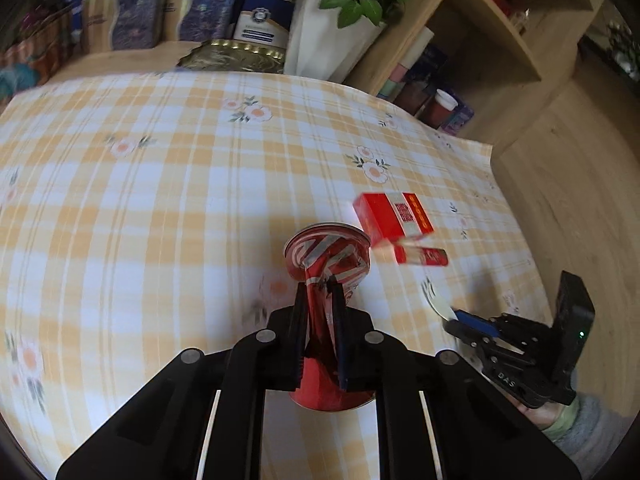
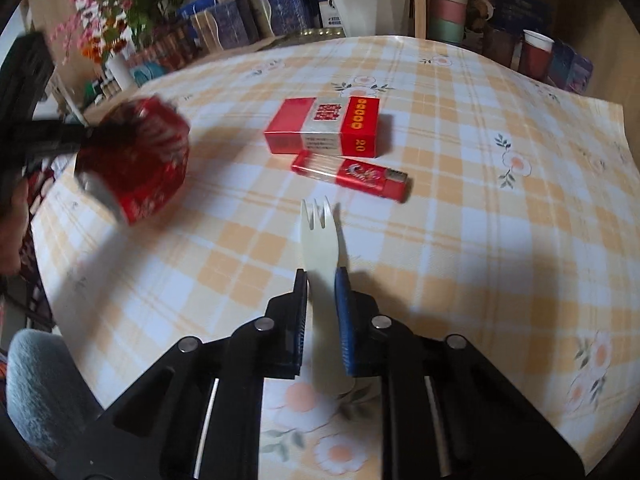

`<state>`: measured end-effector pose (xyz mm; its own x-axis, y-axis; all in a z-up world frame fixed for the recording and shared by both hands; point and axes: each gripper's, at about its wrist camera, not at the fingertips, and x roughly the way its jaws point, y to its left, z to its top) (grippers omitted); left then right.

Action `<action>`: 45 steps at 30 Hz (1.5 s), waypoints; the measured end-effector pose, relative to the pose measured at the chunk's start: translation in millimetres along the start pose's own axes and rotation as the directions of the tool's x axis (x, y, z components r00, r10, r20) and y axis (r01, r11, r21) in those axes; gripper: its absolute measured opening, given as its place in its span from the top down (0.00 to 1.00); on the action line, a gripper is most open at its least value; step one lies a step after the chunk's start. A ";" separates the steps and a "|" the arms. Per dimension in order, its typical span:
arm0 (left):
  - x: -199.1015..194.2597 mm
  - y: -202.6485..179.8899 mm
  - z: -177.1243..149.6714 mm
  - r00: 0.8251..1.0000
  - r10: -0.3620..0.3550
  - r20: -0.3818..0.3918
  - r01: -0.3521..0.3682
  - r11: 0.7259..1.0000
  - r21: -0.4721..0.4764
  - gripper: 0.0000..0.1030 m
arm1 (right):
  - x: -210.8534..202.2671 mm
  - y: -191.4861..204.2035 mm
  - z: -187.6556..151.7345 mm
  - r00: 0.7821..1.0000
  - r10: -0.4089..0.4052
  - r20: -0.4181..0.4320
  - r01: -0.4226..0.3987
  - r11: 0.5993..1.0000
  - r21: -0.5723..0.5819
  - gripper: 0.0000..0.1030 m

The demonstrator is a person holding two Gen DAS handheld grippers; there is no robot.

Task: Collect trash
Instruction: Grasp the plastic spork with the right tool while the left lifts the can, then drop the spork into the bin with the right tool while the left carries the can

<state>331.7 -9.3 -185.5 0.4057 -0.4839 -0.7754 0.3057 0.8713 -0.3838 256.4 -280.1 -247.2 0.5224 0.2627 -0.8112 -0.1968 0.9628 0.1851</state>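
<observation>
My left gripper (image 1: 319, 286) is shut on a crushed red soda can (image 1: 328, 256) and holds it above the checked tablecloth; the can also shows at the left of the right wrist view (image 2: 140, 168). My right gripper (image 2: 323, 276) is shut on a white plastic fork (image 2: 318, 248), tines pointing forward; it also shows in the left wrist view (image 1: 460, 320). A red cigarette pack (image 2: 324, 126) and a red lighter (image 2: 352, 176) lie on the cloth just beyond the fork.
The table (image 1: 160, 184) has a yellow checked floral cloth. Blue boxes (image 1: 132, 16), a white pot with red flowers (image 1: 328, 36) and a gold tray (image 1: 232, 56) stand at its back edge. Wooden shelves (image 1: 480, 40) with cups are at the right.
</observation>
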 end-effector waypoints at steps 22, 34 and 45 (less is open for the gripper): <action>-107.4 -4.7 -135.3 0.998 0.005 0.055 0.000 0.996 -0.090 0.89 | -91.2 45.9 -70.8 0.988 0.140 0.067 -0.146 0.984 0.102 0.83; -139.9 -15.3 -189.6 0.999 -0.008 0.052 0.013 0.996 -0.091 0.89 | -92.2 107.7 -146.1 0.976 0.171 -0.138 -0.189 0.974 -0.127 0.83; -150.6 -8.0 -214.9 0.999 -0.014 0.041 0.018 0.993 -0.118 0.89 | -11.0 132.0 -196.0 0.920 0.159 -0.358 -0.215 0.969 -0.123 0.83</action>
<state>83.1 74.0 -173.4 0.4365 -0.4986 -0.7489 0.2090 0.8658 -0.4546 62.0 -168.2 -322.6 0.1522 0.3720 -0.9157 -0.4049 0.8686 0.2856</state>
